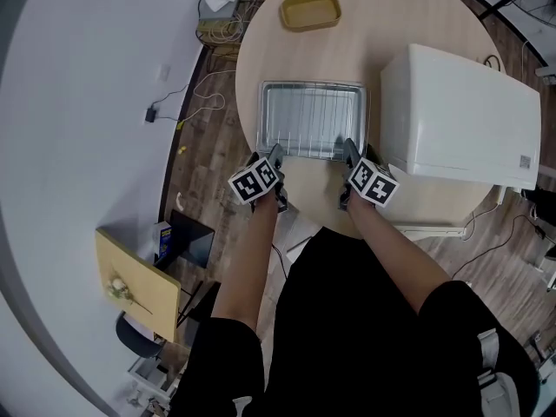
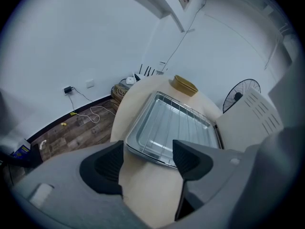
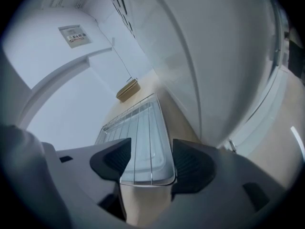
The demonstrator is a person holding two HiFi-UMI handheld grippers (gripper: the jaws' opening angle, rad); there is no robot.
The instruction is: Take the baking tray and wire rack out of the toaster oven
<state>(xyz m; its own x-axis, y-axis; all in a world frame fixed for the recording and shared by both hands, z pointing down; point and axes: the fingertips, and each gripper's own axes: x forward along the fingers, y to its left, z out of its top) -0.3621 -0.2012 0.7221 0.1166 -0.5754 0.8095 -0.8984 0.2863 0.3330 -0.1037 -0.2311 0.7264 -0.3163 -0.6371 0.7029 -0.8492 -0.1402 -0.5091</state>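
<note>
Left gripper [image 2: 147, 159] and right gripper [image 3: 150, 161] are hanging open, empty, by the silver metal baking tray [image 2: 138, 130]; backing straight off should avoid nudging it

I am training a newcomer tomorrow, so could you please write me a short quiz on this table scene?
1. True or false: the wire rack lies on the baking tray, which rests on the round table.
2. In the head view, what stands just right of the tray? A) a kettle B) the white toaster oven C) a cutting board
3. Fill in: on the left gripper and the right gripper, the fingers stand ____, holding nothing.

Key: 1 true; 2 B; 3 open
</note>
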